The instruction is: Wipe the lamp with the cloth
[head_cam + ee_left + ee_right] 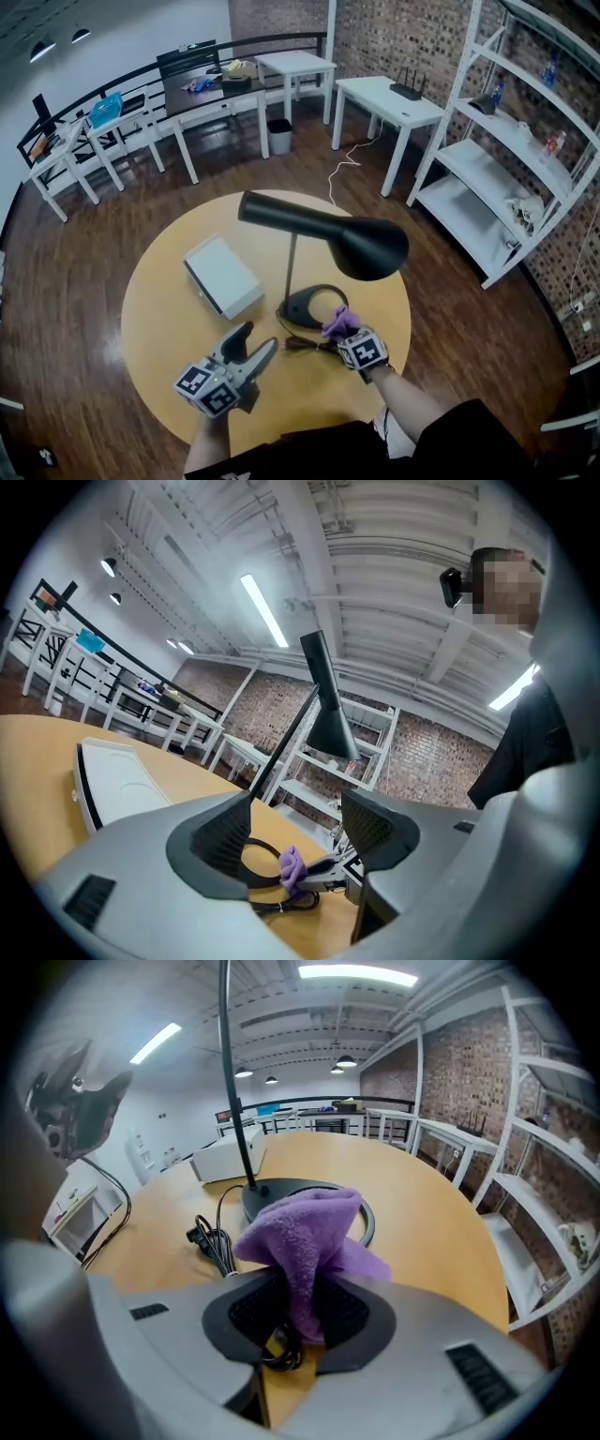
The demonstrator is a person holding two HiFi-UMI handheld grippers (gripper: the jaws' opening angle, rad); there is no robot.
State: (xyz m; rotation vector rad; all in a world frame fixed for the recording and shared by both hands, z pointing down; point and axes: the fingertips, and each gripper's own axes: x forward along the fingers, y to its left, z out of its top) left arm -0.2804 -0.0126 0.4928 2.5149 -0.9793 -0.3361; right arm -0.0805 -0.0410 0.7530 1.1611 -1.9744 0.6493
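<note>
Right tongs [300, 1309] part-closed, pads clamped on the purple cloth [305, 1241]. Its bunched end sticks out over the near rim of the lamp [267, 1199] base ring on the round table [178, 319]; contact between cloth and base is hard to make out. Left tongs [300, 832] open, nothing between the 2 jaws, held level over the table just left of the base. Cloth hides part of the ring, and the right gripper view cuts off the lamp's shade, showing only stem and base.
</note>
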